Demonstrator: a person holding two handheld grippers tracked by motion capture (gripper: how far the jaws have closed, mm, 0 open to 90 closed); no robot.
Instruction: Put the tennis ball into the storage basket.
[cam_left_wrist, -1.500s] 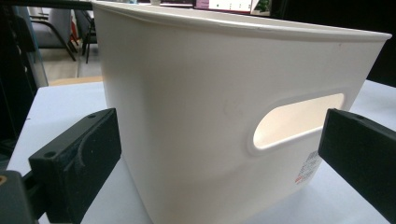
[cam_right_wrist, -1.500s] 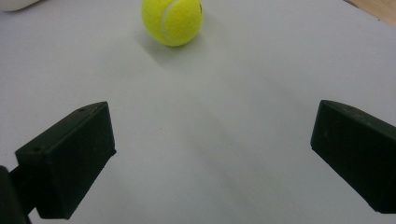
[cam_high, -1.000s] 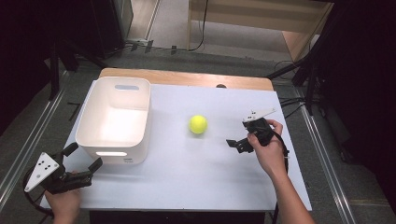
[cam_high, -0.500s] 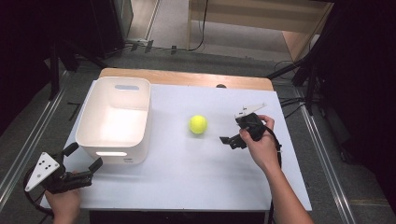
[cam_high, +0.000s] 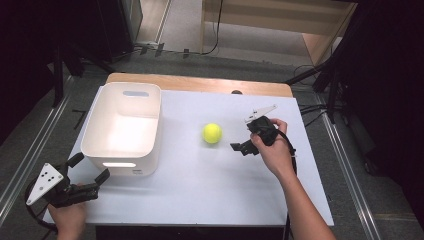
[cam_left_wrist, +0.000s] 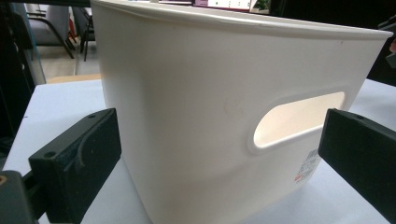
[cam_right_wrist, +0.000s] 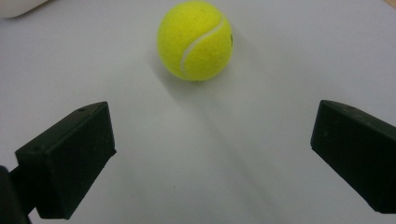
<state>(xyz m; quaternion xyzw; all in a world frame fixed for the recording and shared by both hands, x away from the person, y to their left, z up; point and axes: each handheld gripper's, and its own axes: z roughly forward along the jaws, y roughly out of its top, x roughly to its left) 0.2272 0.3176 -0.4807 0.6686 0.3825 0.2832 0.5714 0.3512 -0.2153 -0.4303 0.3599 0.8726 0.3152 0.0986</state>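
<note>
A yellow tennis ball (cam_high: 212, 133) lies on the white table (cam_high: 200, 190), right of a white plastic bin (cam_high: 121, 165) with handle slots. My right gripper (cam_high: 246, 136) is open, just right of the ball and pointing at it. In the right gripper view the ball (cam_right_wrist: 195, 39) sits a short way beyond the spread jaws of that gripper (cam_right_wrist: 212, 154), with nothing between them. My left gripper (cam_high: 89, 168) rests open at the table's front left corner, facing the bin. In the left gripper view, the open left gripper (cam_left_wrist: 219, 156) has the bin wall (cam_left_wrist: 187, 93) close in front.
The bin's inside looks bare in the high view. A wooden strip (cam_high: 200, 84) runs along the table's far edge. Metal rails (cam_high: 30, 150) and dark stands flank the table on the floor.
My right gripper has moved left across the table, closer to the ball. The left gripper, the ball and the bin have stayed put.
</note>
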